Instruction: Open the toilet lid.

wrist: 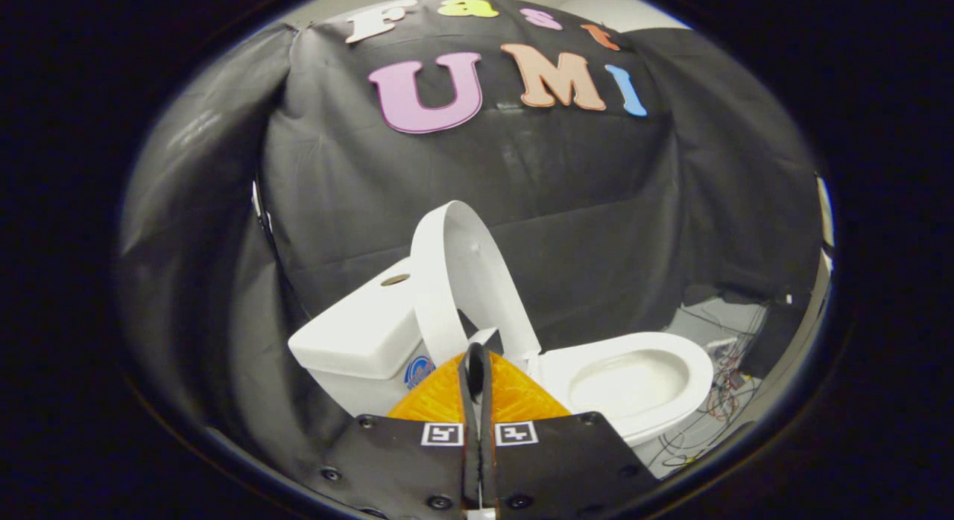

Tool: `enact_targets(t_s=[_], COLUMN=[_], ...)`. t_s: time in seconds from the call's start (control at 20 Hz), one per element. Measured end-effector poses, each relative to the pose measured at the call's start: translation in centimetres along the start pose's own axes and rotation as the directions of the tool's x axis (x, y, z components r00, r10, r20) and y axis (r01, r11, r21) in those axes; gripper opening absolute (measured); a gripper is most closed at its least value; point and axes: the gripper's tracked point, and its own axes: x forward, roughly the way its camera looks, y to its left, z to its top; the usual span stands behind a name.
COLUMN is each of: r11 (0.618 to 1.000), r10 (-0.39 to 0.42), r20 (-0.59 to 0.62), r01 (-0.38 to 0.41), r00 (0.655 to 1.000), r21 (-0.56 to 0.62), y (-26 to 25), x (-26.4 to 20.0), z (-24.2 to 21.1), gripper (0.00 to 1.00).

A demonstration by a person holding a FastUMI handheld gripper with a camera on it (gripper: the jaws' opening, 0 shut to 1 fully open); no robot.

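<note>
Cloth of the booth's wall (223,229) hangs at the left, and in front of it stands the white toilet, seen slightly tilted; its tank (358,334) comes first, flat-topped with a round button in the cover. Next to the tank the lid (462,281) already stands raised, close to upright, its long axis running up and a little back toward the tank, its hinge end low down just beyond the tips of the gripper (475,363). The jaws are drawn together, with only a thin dark slit between them, and nothing is held; the lid rises directly ahead of and above them, close but, as far as can be judged, not touching. To the right lies the bowl (633,375), open and uncovered, its rim facing up. Judged from this, the opening is essentially done, and any further move would only be a small push back along the lid's swing toward the tank. Loose cables (727,386) trail on the floor beyond the bowl
</note>
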Motion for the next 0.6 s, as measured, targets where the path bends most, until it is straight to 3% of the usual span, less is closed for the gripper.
enact_targets(t_s=[0.25,0.35,0.55,0.6], r11=[0.995,0.991,0.984,0.982], r10=[-0.002,-0.012,0.015,0.018], r20=[0.014,0.023,0.01,0.001], r01=[0.003,0.015,-0.013,-0.017], r00=[1.0,1.0,1.0,1.0], r21=[-0.101,-0.129,-0.177,-0.186], y=[0.7,0.6,1.1,1.1], x=[0.1,0.3,0.5,0.4], z=[-0.4,-0.2,-0.6,-0.7], gripper=[0.01,0.08,0.07,0.12])
